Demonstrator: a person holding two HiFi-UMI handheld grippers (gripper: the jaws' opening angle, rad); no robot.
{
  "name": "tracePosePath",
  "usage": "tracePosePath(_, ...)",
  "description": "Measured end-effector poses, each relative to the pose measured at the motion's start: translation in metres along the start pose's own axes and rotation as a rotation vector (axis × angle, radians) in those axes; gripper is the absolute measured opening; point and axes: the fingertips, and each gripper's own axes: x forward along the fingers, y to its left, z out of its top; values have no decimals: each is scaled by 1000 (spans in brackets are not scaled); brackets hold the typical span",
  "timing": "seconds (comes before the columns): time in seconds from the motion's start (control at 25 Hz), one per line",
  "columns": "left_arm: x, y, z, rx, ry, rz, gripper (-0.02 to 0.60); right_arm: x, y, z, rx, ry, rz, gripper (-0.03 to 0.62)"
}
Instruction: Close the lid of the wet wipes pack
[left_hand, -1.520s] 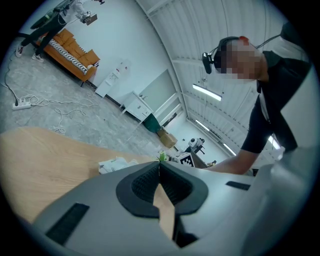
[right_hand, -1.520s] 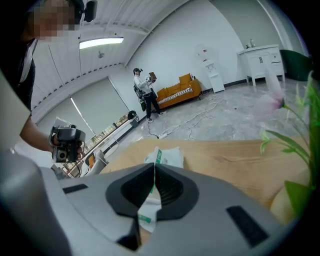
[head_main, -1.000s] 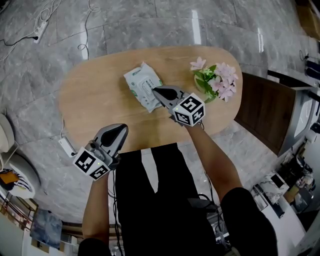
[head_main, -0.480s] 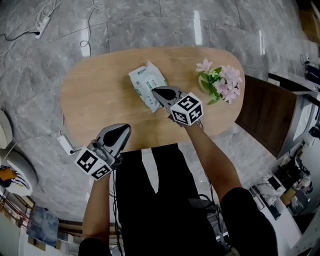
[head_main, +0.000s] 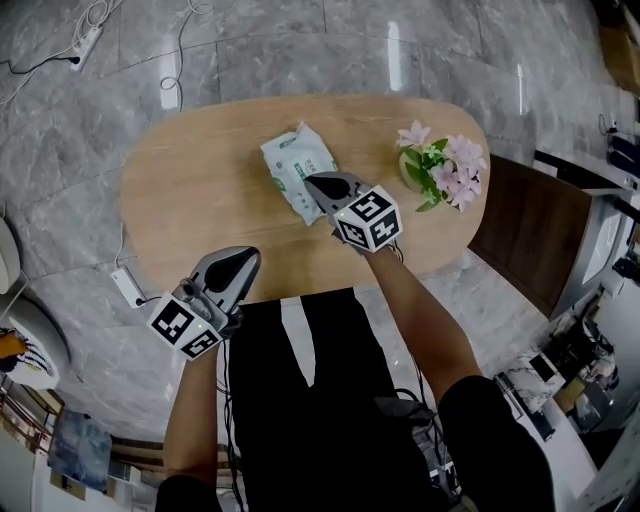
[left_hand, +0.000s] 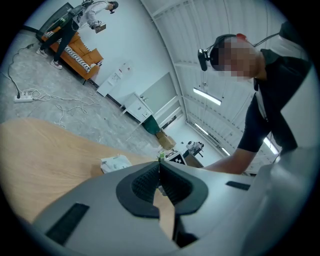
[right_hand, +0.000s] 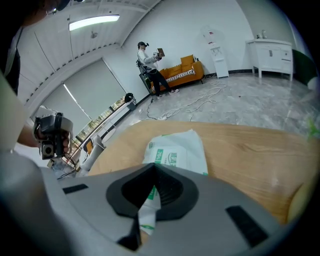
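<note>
The wet wipes pack (head_main: 298, 168), white with green print, lies flat on the oval wooden table (head_main: 200, 180). My right gripper (head_main: 312, 182) is shut, its tips over the pack's near right end. In the right gripper view the pack (right_hand: 175, 152) lies just beyond the closed tips (right_hand: 154, 165), and no lid stands up from it that I can see. My left gripper (head_main: 240, 262) is shut and holds nothing, hovering at the table's near edge, well short of the pack. The left gripper view shows the pack (left_hand: 116, 163) far off beyond its tips (left_hand: 159, 162).
A pot of pink flowers (head_main: 438, 160) stands on the table to the right of the pack. A dark wooden cabinet (head_main: 530, 225) is past the table's right end. A power strip (head_main: 130, 290) and cables lie on the floor at the left.
My right gripper has crept slightly further over the pack's near end. The left gripper has stayed in place. The head view shifted a little.
</note>
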Motion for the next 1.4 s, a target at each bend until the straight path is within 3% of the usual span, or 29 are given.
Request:
tracePosePath(0.72, -6, 10, 7, -5, -11, 2, 15, 11, -1, -6, -154, 95, -167, 9)
tracePosePath(0.92, -4, 8, 9, 0, -12, -3, 15, 11, -1, -6, -158, 98, -163, 11)
tracePosePath(1.4, 5, -31, 41, 50, -18, 15, 15, -65, 42, 66, -195, -102, -69, 11)
